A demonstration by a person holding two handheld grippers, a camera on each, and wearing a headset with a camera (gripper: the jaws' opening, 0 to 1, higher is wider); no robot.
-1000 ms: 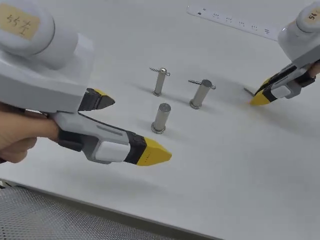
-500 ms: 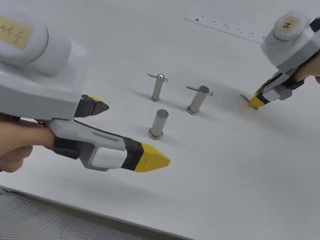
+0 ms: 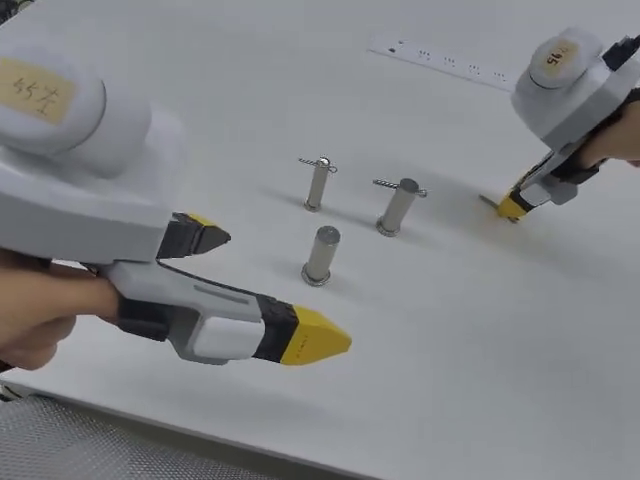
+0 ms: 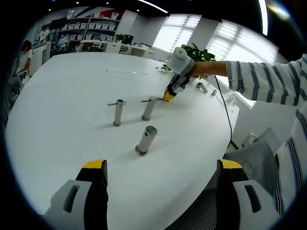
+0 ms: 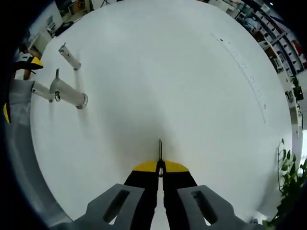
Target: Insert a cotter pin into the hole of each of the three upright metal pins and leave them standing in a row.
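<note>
In right gripper [image 5: 160, 168], cotter pin [image 5: 160, 151] along jaws, tip forward

The white tabletop [image 3: 450, 350] is smooth and matte, and its edge curves in the left gripper view. A bare metal pin [image 3: 320, 256] stands upright on its flanged foot. Just behind it two more stand apart from each other. The left-hand pin [image 3: 318, 184] is crossed near its top by the first cotter pin [image 3: 318, 163], and the right-hand pin [image 3: 397, 207] by the second cotter pin [image 3: 398, 186]. Far beyond the bare metal pin, a long white power strip [image 3: 450, 63] lies flat. Well to the right of the bare metal pin, a loose cotter pin [image 5: 160, 148] sits low at the surface, its end pinched between the closed jaws of the right hand-held gripper [image 5: 160, 168]. Whether it touches the tabletop cannot be told.
</note>
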